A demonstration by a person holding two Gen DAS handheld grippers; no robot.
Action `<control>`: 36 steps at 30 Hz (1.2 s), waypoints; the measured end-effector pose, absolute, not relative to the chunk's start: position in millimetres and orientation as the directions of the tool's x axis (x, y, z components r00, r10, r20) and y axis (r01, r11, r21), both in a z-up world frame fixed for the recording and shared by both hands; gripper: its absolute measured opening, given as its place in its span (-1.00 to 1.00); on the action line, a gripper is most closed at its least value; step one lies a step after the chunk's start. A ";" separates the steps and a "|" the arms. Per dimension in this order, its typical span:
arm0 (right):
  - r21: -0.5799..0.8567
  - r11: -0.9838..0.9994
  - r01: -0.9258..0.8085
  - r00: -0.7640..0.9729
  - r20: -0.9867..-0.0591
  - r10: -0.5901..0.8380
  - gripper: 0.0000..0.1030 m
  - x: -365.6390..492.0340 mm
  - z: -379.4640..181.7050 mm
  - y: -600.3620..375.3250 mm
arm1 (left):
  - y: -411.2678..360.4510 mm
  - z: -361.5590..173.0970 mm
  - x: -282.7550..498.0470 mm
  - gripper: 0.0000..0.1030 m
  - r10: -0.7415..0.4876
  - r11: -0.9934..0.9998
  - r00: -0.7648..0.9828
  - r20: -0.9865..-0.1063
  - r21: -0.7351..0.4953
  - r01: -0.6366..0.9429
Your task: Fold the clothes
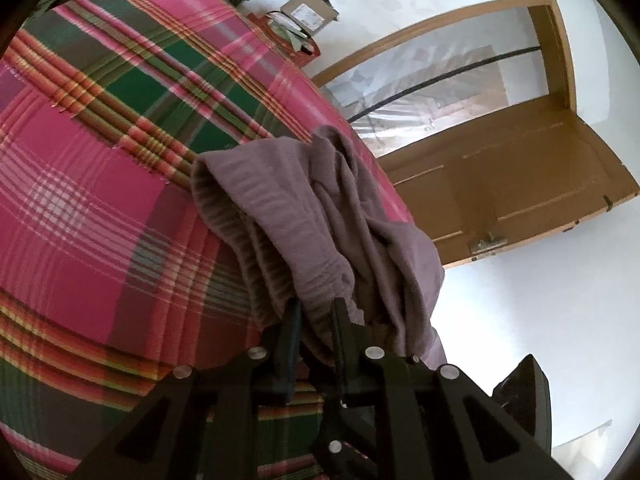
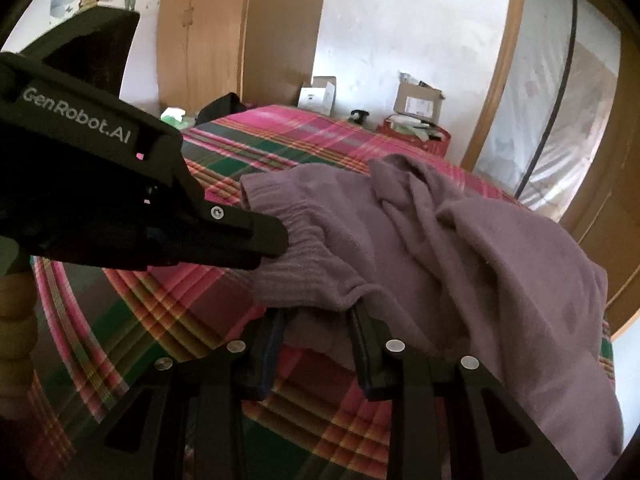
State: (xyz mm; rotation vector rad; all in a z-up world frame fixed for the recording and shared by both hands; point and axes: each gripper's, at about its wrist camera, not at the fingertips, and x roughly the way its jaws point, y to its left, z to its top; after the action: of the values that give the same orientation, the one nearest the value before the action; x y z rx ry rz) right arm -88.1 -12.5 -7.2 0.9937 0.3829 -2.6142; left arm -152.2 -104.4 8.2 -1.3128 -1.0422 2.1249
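Plaid bedspread (image 2: 312,136), wooden door (image 1: 516,184), white wall (image 2: 400,32)

My black left gripper (image 1: 316,312) grips a mauve ribbed garment (image 1: 320,216) above the pink, green and orange plaid bedspread (image 1: 100,160).

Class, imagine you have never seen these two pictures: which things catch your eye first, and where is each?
The mauve garment stands out, bunched and lifted over the bed, its ribbed edge pinched by the left gripper and the right gripper. Beneath it spreads the bright pink-and-green plaid bedspread. Behind, at the right, stands a wooden door.
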 end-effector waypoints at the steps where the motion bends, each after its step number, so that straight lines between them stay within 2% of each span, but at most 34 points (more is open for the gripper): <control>1: -0.136 -0.913 0.385 -0.708 -0.678 -0.198 -0.54 -89.2 -7.5 -12.8 | -106.0 7.4 -152.1 -0.63 0.685 -0.624 -0.460 -0.565 -0.781 0.031; 4: -0.135 -0.913 0.386 -0.714 -0.670 -0.203 -0.76 -88.4 -6.8 -10.8 | -111.8 6.6 -149.8 -0.57 0.690 -0.614 -0.461 -0.558 -0.788 0.035; 7: -0.142 -0.910 0.389 -0.724 -0.658 -0.207 -0.83 -86.4 -5.6 -9.2 | -122.1 7.0 -145.0 -0.35 0.708 -0.565 -0.476 -0.521 -0.823 0.061; 8: -0.142 -0.910 0.390 -0.726 -0.656 -0.209 -0.85 -85.8 -5.5 -8.9 | -125.2 7.8 -143.7 -0.26 0.710 -0.553 -0.483 -0.512 -0.830 0.067; 13: -0.107 -0.910 0.399 -0.726 -0.643 -0.243 -0.90 -80.0 -2.6 -3.8 | -129.2 4.5 -144.0 -0.12 0.713 -0.522 -0.490 -0.502 -0.846 0.107; 16: -0.080 -0.911 0.405 -0.721 -0.640 -0.264 -0.91 -75.6 -1.6 -1.2 | -124.0 -3.1 -148.5 -0.12 0.730 -0.506 -0.463 -0.503 -0.853 0.128; 18: -0.064 -0.908 0.413 -0.719 -0.635 -0.282 -0.91 -73.0 -0.3 -0.1 | -121.0 -8.0 -148.7 -0.12 0.736 -0.498 -0.455 -0.501 -0.856 0.138; 22: -0.060 -0.902 0.428 -0.715 -0.633 -0.298 -0.91 -70.9 -1.1 -2.3 | -115.6 -15.6 -152.7 -0.12 0.789 -0.411 -0.434 -0.435 -0.899 0.154; 29: -0.058 -0.901 0.430 -0.710 -0.639 -0.297 -0.90 -67.7 -2.3 -0.8 | -103.1 -22.1 -159.4 -0.12 0.804 -0.387 -0.415 -0.427 -0.904 0.180; 35: -0.100 -0.903 0.417 -0.721 -0.642 -0.261 -0.68 -62.8 -2.4 2.8 | -102.4 -19.6 -161.9 -0.15 0.808 -0.373 -0.426 -0.407 -0.913 0.165; 36: -0.106 -0.904 0.413 -0.724 -0.641 -0.256 -0.57 -62.7 -2.3 3.5 | -102.1 -19.0 -163.5 -0.16 0.806 -0.373 -0.428 -0.408 -0.913 0.166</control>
State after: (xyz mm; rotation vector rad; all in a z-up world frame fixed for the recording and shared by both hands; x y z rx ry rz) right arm -62.7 3.5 -2.3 0.9146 0.3432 -2.5988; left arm -163.5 -102.1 -19.0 -1.3141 -1.3903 1.8531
